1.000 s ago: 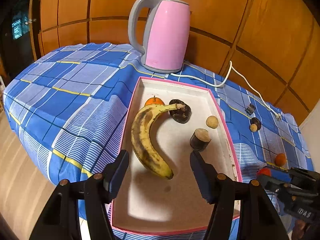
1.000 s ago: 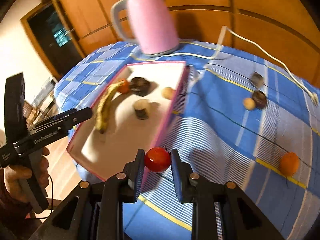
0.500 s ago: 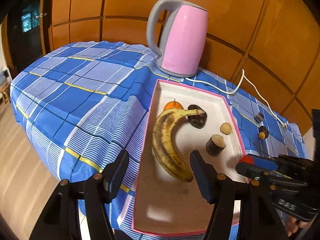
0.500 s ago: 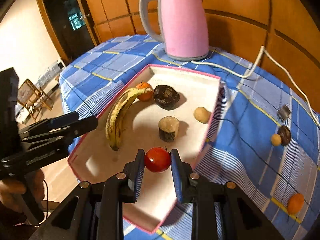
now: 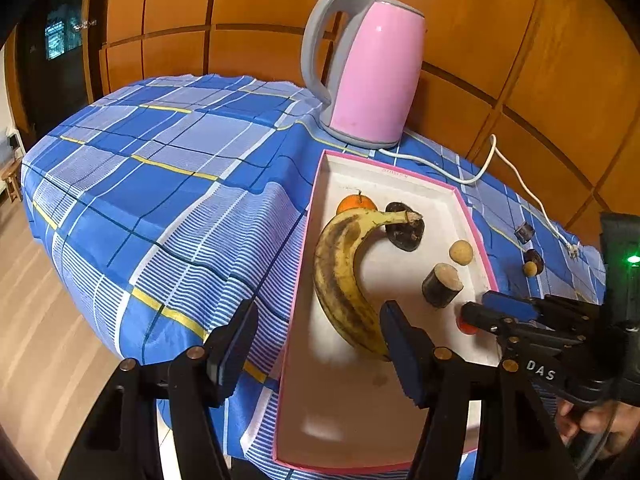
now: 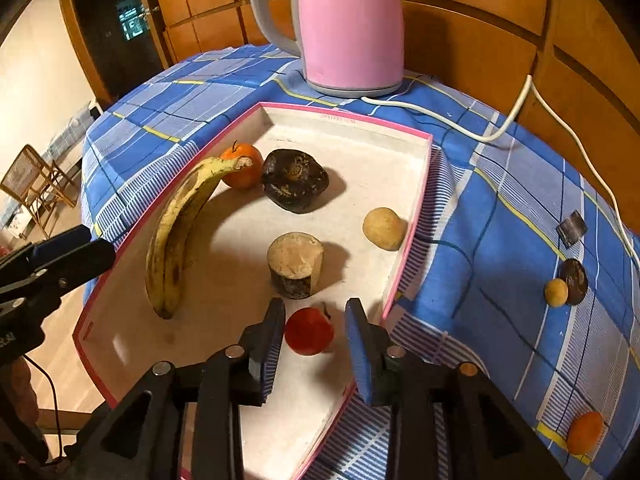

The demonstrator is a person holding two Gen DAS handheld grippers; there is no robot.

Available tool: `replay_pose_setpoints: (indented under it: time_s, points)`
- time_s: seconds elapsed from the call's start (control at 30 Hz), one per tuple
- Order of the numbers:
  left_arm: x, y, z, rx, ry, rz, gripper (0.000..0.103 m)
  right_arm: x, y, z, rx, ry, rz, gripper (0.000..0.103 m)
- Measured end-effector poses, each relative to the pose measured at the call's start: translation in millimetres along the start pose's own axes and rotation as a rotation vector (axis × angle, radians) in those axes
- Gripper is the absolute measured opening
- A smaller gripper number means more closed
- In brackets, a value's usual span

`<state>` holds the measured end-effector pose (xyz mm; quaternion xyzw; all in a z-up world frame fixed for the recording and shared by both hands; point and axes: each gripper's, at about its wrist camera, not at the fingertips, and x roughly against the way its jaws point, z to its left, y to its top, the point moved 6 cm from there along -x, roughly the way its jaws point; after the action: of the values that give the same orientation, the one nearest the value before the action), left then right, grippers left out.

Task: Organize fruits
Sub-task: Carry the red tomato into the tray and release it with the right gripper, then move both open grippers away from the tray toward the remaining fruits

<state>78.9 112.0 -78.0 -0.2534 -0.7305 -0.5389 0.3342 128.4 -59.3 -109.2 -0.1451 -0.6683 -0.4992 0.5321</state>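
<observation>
Right gripper (image 6: 315, 334): jaws parted, a gap on each side of the red fruit (image 6: 309, 330), which sits between them on the tray (image 6: 352, 122) floor.
Left gripper (image 5: 318, 342): jaws wide apart, holding nothing, over the banana (image 5: 344, 276) tip.
Surface: blue checked cloth (image 5: 168, 184), pink kettle (image 5: 372, 72) behind the tray, wood-panelled wall (image 5: 520, 32).
Hidden: in the left view, most of the red fruit behind the right gripper.

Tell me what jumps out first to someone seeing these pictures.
The tall pink kettle at the back of the blue checked tablecloth. Then the spotted banana along the left side of the pink-edged tray, and the red fruit between the open right tongs.
</observation>
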Motion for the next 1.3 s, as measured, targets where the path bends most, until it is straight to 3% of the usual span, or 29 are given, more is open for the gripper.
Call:
replay_pose_setpoints:
  time_s: [0.53, 1.3]
  points:
    - [10, 1, -14, -0.046, -0.011, -0.024, 0.064, 51, -20, -8, -0.141, -0.052, -0.096, 0.034]
    - [21, -6, -69, -0.213, -0.036, -0.042, 0.064, 96, -71, -71, -0.332, -0.196, -0.160, 0.035]
